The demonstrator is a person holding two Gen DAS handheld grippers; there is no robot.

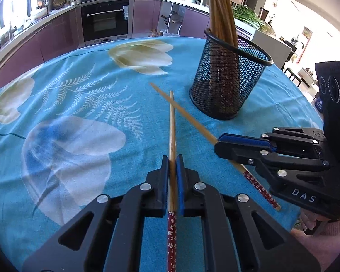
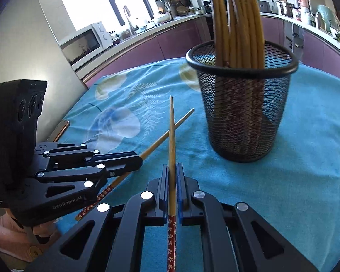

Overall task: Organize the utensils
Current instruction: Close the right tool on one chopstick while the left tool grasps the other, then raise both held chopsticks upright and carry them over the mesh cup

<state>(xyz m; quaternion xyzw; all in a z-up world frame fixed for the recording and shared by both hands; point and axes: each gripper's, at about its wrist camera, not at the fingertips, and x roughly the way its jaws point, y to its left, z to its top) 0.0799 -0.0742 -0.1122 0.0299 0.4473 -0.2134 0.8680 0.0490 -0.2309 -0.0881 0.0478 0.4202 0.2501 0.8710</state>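
Note:
My left gripper (image 1: pixel 172 158) is shut on a wooden chopstick (image 1: pixel 172 131) with a red flowered handle end, pointing forward above the table. My right gripper (image 2: pixel 172 166) is shut on a second such chopstick (image 2: pixel 171 136). The two chopsticks cross in front of me. The right gripper also shows in the left wrist view (image 1: pixel 217 144), and the left gripper in the right wrist view (image 2: pixel 139 159). A black mesh cup (image 1: pixel 229 81) holding several chopsticks (image 1: pixel 219 9) stands upright ahead; it also shows in the right wrist view (image 2: pixel 244 104).
The table carries a blue flowered cloth (image 1: pixel 79 104). Purple kitchen cabinets and an oven (image 1: pixel 105 20) lie behind it. A microwave (image 2: pixel 83 43) stands on the counter at left. A phone (image 2: pixel 61 128) lies at the cloth's left edge.

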